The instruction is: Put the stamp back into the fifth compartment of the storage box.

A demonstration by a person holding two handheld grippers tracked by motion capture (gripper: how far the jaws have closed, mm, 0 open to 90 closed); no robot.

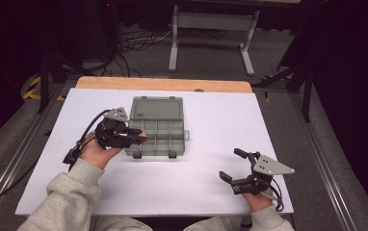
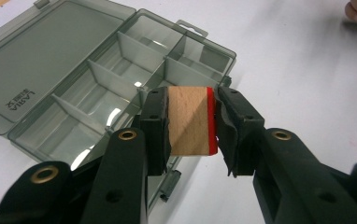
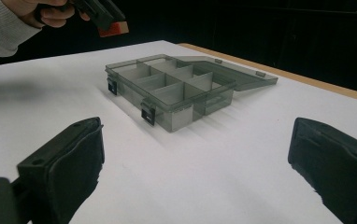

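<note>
Now block betw. L gripper jaws

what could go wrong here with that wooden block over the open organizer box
1. The left tongs pinch the wooden block only at its two side faces, above the divided box; a slack grip could let it tip or drop early.
2. The compartments look narrow beside the block, so it may catch on a divider and sit crooked.
3. The box lies loose on the table, and the right tongs stand open and apart from it, so a nudge could slide it.
</note>
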